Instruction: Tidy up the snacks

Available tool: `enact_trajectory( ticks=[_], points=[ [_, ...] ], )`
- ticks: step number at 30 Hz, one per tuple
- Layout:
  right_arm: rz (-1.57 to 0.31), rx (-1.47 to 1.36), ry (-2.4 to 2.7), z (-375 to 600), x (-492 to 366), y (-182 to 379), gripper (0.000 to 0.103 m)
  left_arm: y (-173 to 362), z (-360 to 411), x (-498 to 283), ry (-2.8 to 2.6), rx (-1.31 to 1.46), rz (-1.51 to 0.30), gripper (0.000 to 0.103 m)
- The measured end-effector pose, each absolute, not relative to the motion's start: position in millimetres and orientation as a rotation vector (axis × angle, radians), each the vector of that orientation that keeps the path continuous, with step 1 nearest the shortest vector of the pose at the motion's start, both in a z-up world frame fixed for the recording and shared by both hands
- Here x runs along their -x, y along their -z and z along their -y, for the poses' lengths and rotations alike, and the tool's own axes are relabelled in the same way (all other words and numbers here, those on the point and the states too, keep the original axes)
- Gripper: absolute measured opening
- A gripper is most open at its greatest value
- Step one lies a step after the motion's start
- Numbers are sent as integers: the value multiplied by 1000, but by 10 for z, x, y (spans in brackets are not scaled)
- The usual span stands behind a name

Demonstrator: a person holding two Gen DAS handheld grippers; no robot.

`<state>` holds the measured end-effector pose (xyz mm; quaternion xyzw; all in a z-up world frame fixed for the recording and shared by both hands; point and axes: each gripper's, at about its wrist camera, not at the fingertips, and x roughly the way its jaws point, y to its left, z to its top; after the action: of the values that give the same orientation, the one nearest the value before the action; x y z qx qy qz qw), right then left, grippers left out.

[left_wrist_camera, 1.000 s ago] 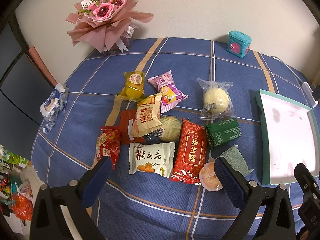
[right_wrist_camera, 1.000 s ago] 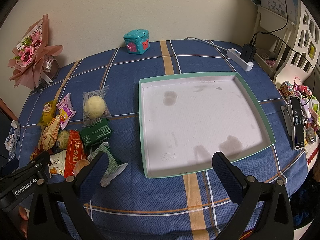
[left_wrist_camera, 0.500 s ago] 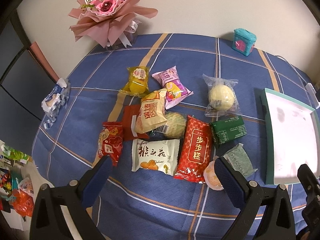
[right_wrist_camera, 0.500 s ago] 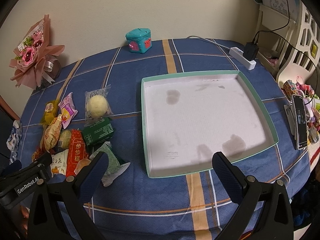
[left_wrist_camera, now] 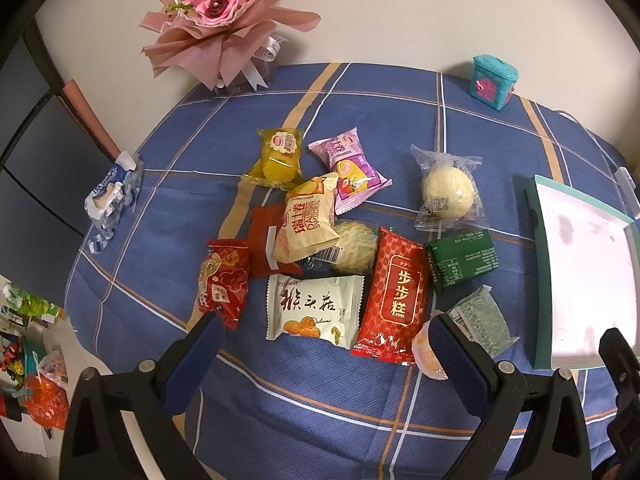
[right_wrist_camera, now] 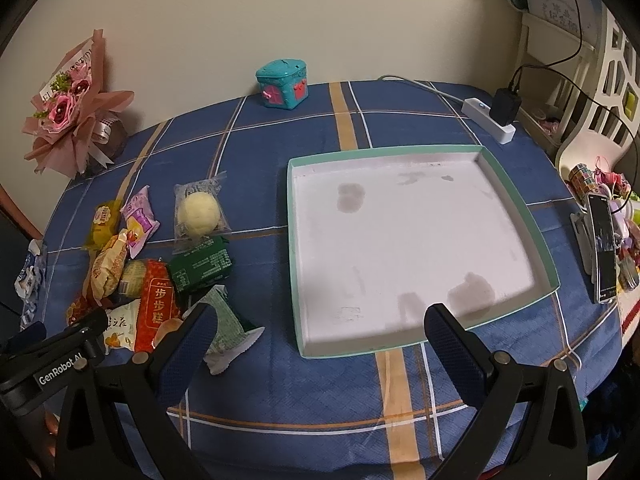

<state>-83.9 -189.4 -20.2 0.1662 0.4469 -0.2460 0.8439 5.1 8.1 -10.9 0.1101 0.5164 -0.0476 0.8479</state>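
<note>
So both grippers are just hanging above the desk (right_wrist_camera: 400, 120) with its blue plaid cloth, and neither has anything in it. The left gripper (left_wrist_camera: 326, 344) has its fingers spread wide over the near edge of the snack pile, and the right gripper (right_wrist_camera: 320, 334) is spread just as wide over the near rim of the tray (right_wrist_camera: 516, 196), a shallow white box with a teal wall and a few dark stains on its floor. All the snacks sit in a cluster left of the tray, none inside it. Closest to the left fingers are the white packet (left_wrist_camera: 314, 310) with orange cookies printed on it and the long red packet (left_wrist_camera: 394, 294) right beside it, touching. A small red packet (left_wrist_camera: 222, 280) lies by the left fingertip, and an orange jelly cup (left_wrist_camera: 426, 350) is partly hidden behind the right fingertip. A pale green packet (left_wrist_camera: 480, 320) and a dark green packet (left_wrist_camera: 462, 260) lie nearest the tray. Further back there's a round bun in clear wrap (left_wrist_camera: 446, 192), a pink packet (left_wrist_camera: 348, 172), a yellow packet (left_wrist_camera: 280, 156), and a cream swiss-roll packet (left_wrist_camera: 308, 220) leaning over a flat red one. A bouquet (left_wrist_camera: 220, 16) and a little teal box (left_wrist_camera: 492, 80) sit at the back by the wall, and a power strip (right_wrist_camera: 488, 120) lies at the far right.
</note>
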Motion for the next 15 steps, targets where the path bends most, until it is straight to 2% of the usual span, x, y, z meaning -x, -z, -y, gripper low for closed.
enact_trajectory(
  ticks=[15],
  points=[
    [-960,-345,525,1885,824,227,103,127,-92,-51,97,-232,-1094,103]
  ],
)
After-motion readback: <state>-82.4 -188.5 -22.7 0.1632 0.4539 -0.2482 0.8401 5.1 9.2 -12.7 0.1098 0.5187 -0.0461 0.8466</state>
